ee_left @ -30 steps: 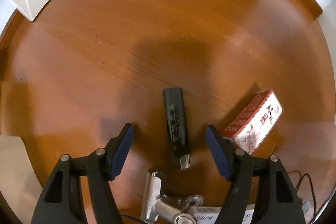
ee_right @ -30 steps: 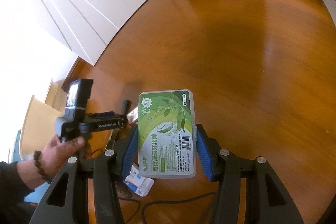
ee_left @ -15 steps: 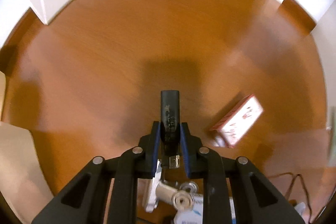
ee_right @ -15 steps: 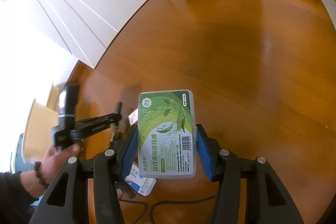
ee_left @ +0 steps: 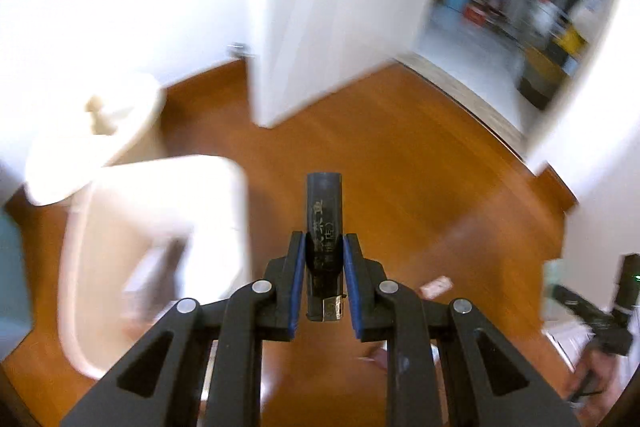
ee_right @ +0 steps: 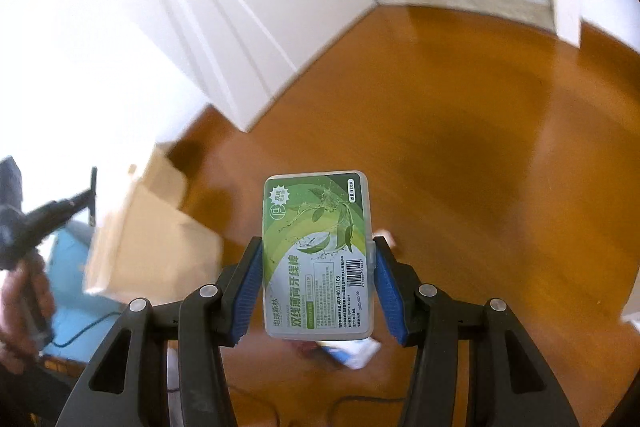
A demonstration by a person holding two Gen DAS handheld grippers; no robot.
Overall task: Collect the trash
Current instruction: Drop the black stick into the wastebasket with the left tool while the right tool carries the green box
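A wooden floor [ee_left: 420,163] in warm orange-brown fills both wrist views, bounded at the far side by a white door [ee_left: 340,7] standing ajar, with a blurred room beyond it. In the left wrist view a pale open box [ee_left: 152,227], smeared by motion blur, sits on the floor at the left, with a round white object [ee_left: 100,131] just behind it. The same cardboard box [ee_right: 148,239] shows at the left of the right wrist view, beside something light blue [ee_right: 76,267] on the floor.

The right gripper [ee_right: 318,275] pinches a flat green-labelled plastic case [ee_right: 318,255] between its blue pads [ee_right: 250,283], the case lying face up and pointing away from the camera, held above the floor. A small white and blue packet [ee_right: 352,353] lies on the floor below the near end of the case.

The left gripper [ee_left: 324,267] is pressed onto a slim dark packet [ee_left: 323,223] printed with pale characters; the packet sticks out forward past the fingertips, its metallic near end between the fingers. It hangs in the air to the right of the open box.

A small red and white box [ee_left: 436,286] lies on the floor at the near right in the left wrist view, too blurred to read.
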